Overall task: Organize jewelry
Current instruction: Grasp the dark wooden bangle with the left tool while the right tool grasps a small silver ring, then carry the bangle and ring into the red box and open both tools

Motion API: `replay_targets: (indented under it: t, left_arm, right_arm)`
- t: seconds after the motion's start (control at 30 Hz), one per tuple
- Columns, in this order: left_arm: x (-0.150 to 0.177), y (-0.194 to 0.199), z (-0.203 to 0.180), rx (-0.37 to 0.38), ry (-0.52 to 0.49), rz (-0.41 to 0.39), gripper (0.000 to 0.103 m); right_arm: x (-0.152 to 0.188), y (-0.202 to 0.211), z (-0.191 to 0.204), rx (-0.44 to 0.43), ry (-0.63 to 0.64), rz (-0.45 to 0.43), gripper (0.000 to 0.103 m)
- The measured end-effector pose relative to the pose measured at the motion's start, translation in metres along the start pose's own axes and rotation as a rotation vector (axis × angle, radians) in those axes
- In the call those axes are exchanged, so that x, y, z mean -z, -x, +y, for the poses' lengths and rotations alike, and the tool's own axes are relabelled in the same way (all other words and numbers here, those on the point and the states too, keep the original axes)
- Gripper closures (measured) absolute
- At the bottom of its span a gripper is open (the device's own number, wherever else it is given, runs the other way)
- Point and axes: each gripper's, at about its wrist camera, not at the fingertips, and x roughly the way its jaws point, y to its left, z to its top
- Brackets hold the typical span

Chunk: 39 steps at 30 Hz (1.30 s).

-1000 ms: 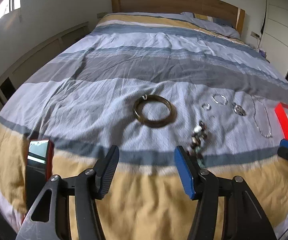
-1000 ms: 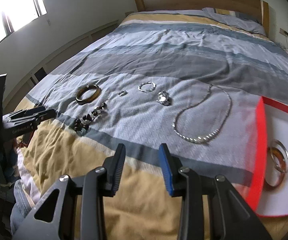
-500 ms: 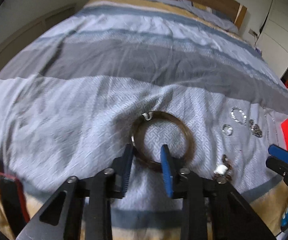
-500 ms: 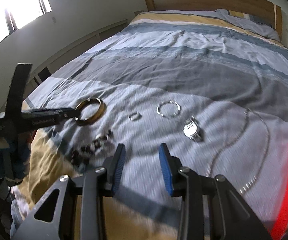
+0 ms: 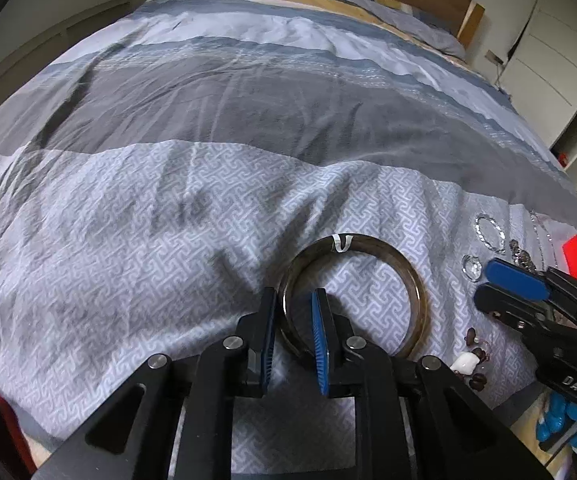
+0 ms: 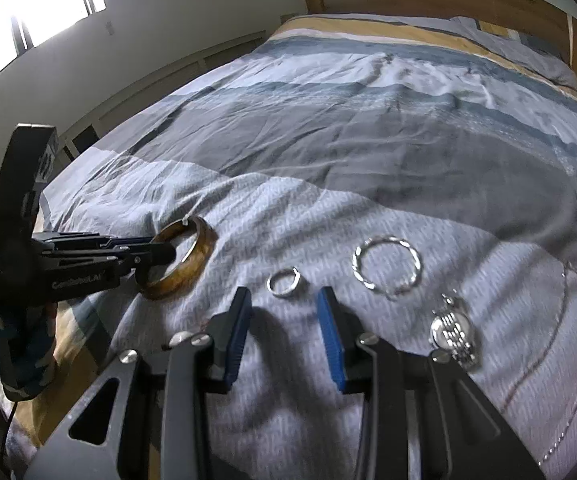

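Presently noted: left gripper [image 5: 294,326] straddling brown bangle [image 5: 388,248] rim at seven o'clock, jaws just narrowed to pinch it; right gripper [image 6: 284,334] spread, empty, small ring [image 6: 283,282] at twelve; advise firm squeeze before lifting off duvet [image 5: 128,240]

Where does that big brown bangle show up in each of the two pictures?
Left wrist view: the brown bangle sits low, right of centre, its near-left rim between the left tool fingers.
Right wrist view: at mid-left, with that tool reaching in from the left.
Shared landmark: the small silver ring.
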Motion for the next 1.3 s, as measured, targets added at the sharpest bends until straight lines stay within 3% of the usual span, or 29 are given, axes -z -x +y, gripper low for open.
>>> replay_targets:
  t: [0.13, 0.23, 0.3, 0.33, 0.4, 0.7, 1.03, 1.3]
  left_arm:
    - [0.001, 0.003, -0.003, 0.06, 0.002, -0.019, 0.061]
    - [0.002, 0.0, -0.01, 0.025, -0.03, -0.024, 0.062]
    - [0.001, -0.002, -0.01, 0.02, -0.025, -0.026, 0.067]
    - [0.001, -0.002, -0.008, 0.01, -0.023, -0.028, 0.08]
    - [0.001, -0.003, -0.004, 0.002, -0.014, -0.026, 0.092]
    - [0.005, 0.017, -0.011, -0.057, -0.027, -0.075, 0.094]
    - [0.005, 0.076, -0.035, -0.073, -0.044, -0.129, 0.094]
    - [0.019, 0.106, -0.113, 0.017, -0.124, -0.145, 0.094]
  right_arm:
    - [-0.003, -0.006, 0.002, 0.003, 0.012, 0.001, 0.07]
    - [-0.004, -0.01, 0.004, 0.005, 0.03, 0.005, 0.074]
    - [-0.005, -0.013, 0.005, 0.007, 0.04, 0.009, 0.079]
    - [-0.005, -0.015, 0.006, 0.006, 0.044, 0.011, 0.083]
    - [-0.004, -0.018, 0.006, 0.004, 0.051, 0.02, 0.083]
    - [-0.005, -0.001, 0.013, -0.01, 0.072, -0.019, 0.084]
    - [0.006, 0.088, 0.011, 0.012, 0.032, -0.092, 0.084]
    - [0.043, 0.191, -0.038, 0.123, -0.017, -0.143, 0.084]
